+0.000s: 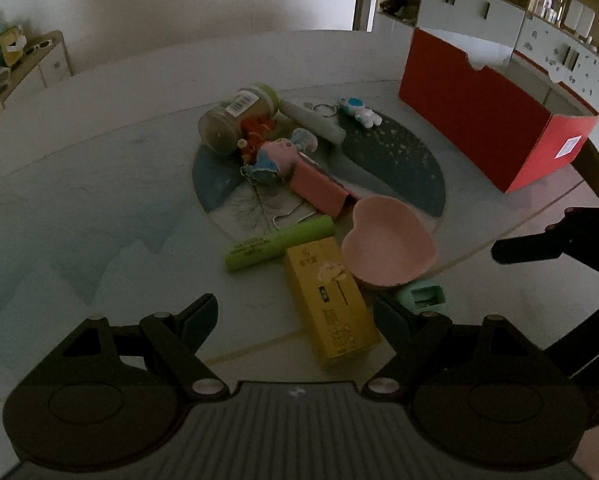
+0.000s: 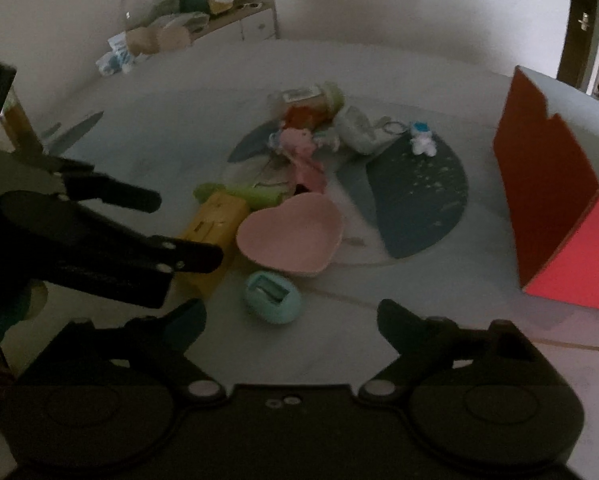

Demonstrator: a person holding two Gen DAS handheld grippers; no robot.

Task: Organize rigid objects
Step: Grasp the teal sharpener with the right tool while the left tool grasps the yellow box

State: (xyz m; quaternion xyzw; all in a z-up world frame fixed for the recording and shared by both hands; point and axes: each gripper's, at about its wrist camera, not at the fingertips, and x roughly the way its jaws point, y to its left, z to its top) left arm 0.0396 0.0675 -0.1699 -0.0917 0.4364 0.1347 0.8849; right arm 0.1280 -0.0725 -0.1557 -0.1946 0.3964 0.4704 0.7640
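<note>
While both the left gripper [image 1: 295,320] and right gripper [image 2: 291,326] are held wide and empty, the near yellow box [image 1: 331,300] could be knocked into the touching pink heart dish [image 1: 387,246].

- The right gripper [image 2: 291,320] is hovering with jaws apart above the worktop [image 2: 139,140].
- A teal sharpener [image 2: 271,298] is lying just ahead, between its fingers.
- A pink heart dish [image 2: 291,232] is sitting beyond.

Left gripper [image 1: 295,312] and right gripper [image 2: 291,320] gape empty.
</note>
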